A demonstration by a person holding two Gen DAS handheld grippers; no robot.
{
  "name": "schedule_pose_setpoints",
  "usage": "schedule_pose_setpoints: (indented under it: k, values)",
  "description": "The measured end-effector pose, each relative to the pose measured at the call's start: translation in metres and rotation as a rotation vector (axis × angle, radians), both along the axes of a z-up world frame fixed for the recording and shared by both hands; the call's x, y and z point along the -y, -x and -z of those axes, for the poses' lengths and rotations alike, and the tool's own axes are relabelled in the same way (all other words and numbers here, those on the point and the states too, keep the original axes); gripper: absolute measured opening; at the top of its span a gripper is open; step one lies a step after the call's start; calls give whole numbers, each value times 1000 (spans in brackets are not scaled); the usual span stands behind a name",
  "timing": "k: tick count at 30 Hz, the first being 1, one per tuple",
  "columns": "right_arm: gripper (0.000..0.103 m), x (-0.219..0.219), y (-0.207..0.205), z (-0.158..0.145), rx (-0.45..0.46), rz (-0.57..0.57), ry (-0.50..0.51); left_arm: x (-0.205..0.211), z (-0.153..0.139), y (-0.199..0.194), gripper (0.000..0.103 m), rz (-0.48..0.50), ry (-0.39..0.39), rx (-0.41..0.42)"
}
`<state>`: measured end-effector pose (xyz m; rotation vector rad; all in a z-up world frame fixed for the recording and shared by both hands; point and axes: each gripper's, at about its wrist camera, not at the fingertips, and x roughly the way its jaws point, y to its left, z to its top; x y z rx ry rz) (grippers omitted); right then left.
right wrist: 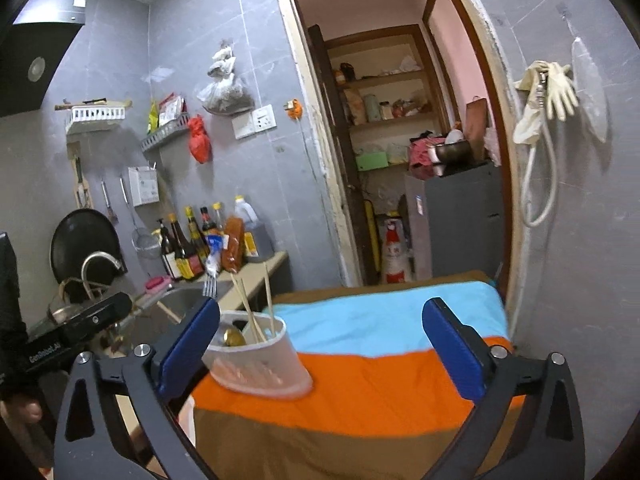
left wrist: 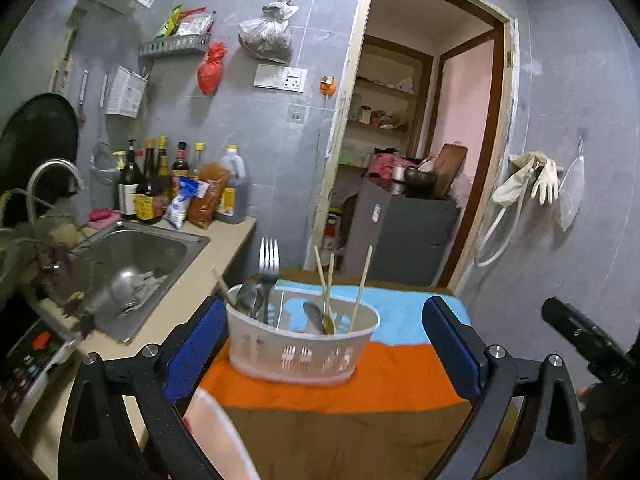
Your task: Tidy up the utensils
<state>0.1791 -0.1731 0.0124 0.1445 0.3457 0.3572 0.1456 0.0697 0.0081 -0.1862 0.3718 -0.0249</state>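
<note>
fork (right wrist: pixel 209 286) mostly hidden, sink (left wrist: pixel 160 240) blurred

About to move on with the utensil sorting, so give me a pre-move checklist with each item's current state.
1. left gripper open and empty: ok.
2. right gripper open and empty: ok.
3. white basket upright on the striped cloth: ok.
4. fork, spoons and chopsticks stand inside the basket: ok.
5. Loose utensils left on the cloth: none seen, ok.
6. Utensils sorted by compartment: cannot tell, divider only partly visible.
</note>
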Motion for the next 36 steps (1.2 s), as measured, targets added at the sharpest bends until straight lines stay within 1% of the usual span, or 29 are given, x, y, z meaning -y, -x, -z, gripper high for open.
schedule_pose_setpoints:
  k: [4, 8, 11, 15, 17, 21, 29, 36]
  values:
    - [103, 13, 27, -8, -7, 15, 39, 13, 2, 29, 97, -18, -37, -8]
    - [103, 24, 52, -7, -13, 33, 59, 20, 8, 53, 97, -37, -46, -22]
    - [103, 33, 71, -5, -14, 49, 63, 26, 13, 69, 97, -29, -52, -27]
    - [103, 40, 93, -2, 0, 62, 83, 35, 14, 85, 97, -16, -79, -11]
    - [103, 42, 100, -1, -5, 61, 94, 39, 13, 92, 97, -14, -91, 0]
    - [103, 42, 114, 1, 1, 53, 128, 44, 13, 105, 97, -10, -85, 23]
    - [103, 44, 124, 4, 4, 47, 123, 53, 11, 121, 97, 1, -107, 48]
    - [103, 46, 128, 7, 0, 49, 117, 54, 13, 122, 97, 1, -113, 47]
